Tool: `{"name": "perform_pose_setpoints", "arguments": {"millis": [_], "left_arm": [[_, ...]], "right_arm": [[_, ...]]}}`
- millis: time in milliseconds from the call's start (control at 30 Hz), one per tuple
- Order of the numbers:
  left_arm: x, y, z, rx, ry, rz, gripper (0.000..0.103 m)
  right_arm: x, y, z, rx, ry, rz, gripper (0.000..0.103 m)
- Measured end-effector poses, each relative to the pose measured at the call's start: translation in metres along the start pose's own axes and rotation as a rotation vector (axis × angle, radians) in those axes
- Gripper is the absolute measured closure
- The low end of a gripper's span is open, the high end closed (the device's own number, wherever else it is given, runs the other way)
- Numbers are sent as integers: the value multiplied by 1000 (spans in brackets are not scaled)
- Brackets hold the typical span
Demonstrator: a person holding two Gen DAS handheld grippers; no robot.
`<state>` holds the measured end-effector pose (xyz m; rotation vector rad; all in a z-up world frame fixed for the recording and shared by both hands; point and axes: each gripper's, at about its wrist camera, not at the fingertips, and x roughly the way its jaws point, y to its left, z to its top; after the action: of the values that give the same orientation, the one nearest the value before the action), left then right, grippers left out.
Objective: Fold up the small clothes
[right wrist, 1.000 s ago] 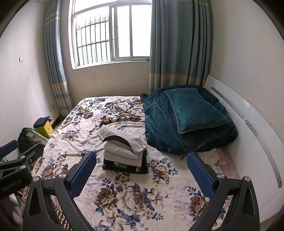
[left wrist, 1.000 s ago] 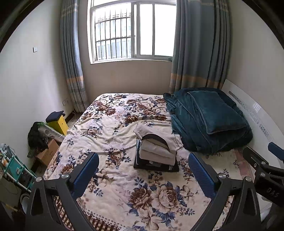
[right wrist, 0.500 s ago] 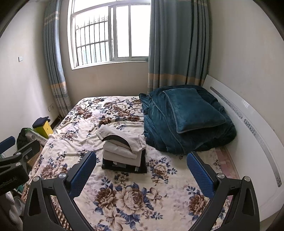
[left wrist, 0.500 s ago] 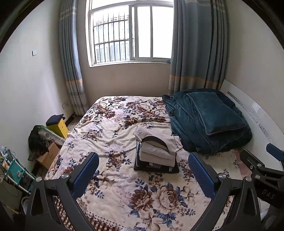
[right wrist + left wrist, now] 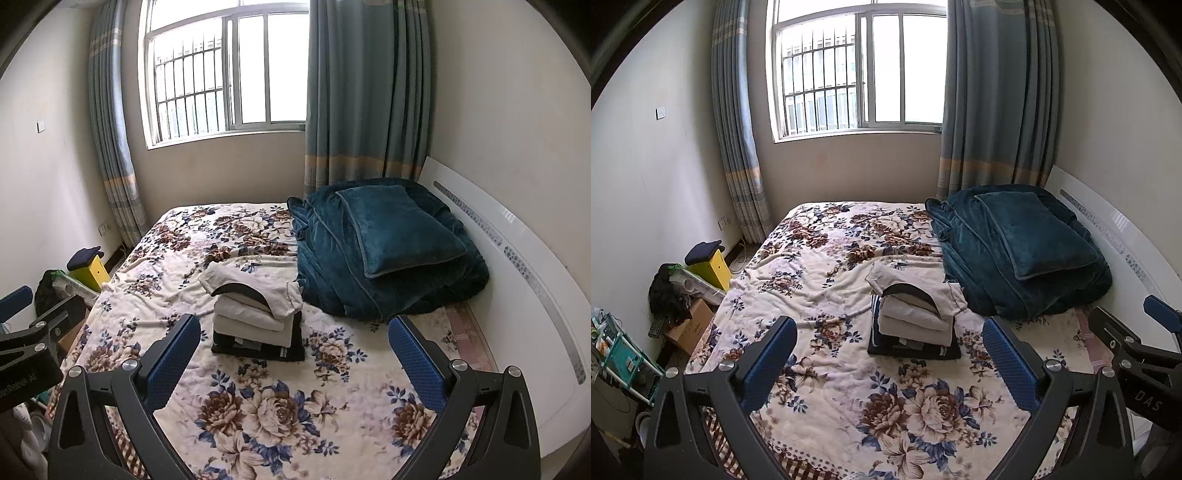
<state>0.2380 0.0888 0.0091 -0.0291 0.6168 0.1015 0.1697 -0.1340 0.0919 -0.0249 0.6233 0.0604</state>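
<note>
A stack of folded clothes (image 5: 914, 319) sits in the middle of the floral bed (image 5: 820, 280): beige pieces on top, a dark piece at the bottom. It also shows in the right wrist view (image 5: 256, 317). My left gripper (image 5: 890, 363) is open and empty, held well back above the bed's near end. My right gripper (image 5: 295, 360) is open and empty, also held back from the stack. The right gripper's body shows at the right edge of the left wrist view (image 5: 1137, 354); the left gripper's body shows at the left edge of the right wrist view (image 5: 33, 332).
A folded teal blanket with a pillow (image 5: 1019, 251) lies at the bed's far right by the white headboard (image 5: 517, 266). A yellow stool (image 5: 709, 262), a cardboard box (image 5: 689, 325) and a teal shelf (image 5: 620, 358) stand on the floor to the left. A curtained window (image 5: 860, 74) is behind.
Both grippers have drawn back and risen a little from the bed; the stack looks smaller and lower in view. Nothing on the bed has moved.
</note>
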Motion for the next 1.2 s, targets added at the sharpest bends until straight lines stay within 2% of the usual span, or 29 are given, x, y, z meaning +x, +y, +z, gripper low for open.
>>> {"name": "perform_pose_setpoints", "arguments": {"millis": [1200], "left_arm": [[-12,-2,-2,3,-12,9,0]], "right_arm": [[-1,0,-3,2,-5,0,0]]}}
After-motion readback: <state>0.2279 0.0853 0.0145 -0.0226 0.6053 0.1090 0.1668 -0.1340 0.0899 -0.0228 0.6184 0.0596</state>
